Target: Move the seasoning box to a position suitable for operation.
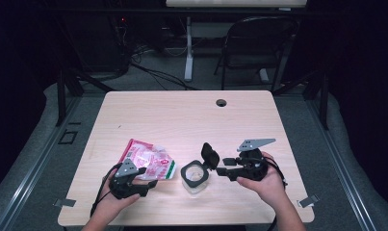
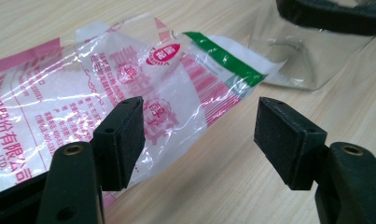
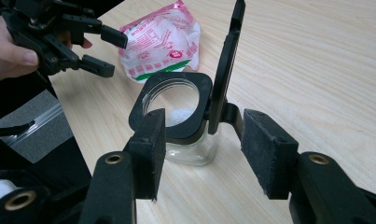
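Note:
A clear plastic bag with pink print and a green stripe lies flat on the table left of centre; white grains show inside it. Just right of it stands a small glass jar with a black rim; its hinged black lid is flipped upright. Some white grains sit in the jar. My left gripper is open at the bag's near right corner, its jaws apart with nothing between them. My right gripper is open, jaws either side of the lid's hinge, not closed on it.
The wooden table has a cable hole at the back. A folding chair and desk legs stand beyond the far edge. Metal clips hold the front corners.

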The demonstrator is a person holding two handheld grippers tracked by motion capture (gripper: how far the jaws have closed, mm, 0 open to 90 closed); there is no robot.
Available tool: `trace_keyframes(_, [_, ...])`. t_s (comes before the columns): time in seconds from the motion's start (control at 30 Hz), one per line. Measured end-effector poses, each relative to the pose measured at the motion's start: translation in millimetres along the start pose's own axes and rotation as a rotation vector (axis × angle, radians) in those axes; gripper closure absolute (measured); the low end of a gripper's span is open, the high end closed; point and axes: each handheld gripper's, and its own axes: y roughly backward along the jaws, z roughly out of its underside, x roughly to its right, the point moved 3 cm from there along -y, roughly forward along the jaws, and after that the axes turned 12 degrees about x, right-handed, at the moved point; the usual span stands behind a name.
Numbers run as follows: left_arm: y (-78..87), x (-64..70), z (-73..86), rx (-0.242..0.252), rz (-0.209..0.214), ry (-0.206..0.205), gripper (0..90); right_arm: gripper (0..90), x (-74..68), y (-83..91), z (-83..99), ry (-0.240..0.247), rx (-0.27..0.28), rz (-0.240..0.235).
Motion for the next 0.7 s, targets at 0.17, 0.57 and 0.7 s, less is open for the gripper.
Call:
trace_keyframes(0.17, [-8.3, -2.4, 7.8, -0.039, -0.045, -0.053, 31.4, 49.8, 1.0, 1.1, -0.2, -0.003, 0.009, 0.002])
trace_keyframes(0.57, [-18.0, -10.8, 16.2, -0.05, -0.109, -0.084, 33.9, 49.5, -0.2, -1.8, 0.5, 0.003, 0.002, -0.001])
trace_keyframes(0.7, [-22.3, -9.0, 15.6, -0.062, -0.119, -0.105, 36.4, 49.5, 0.2, -1.5, 0.3, -0.005, 0.011, -0.003])
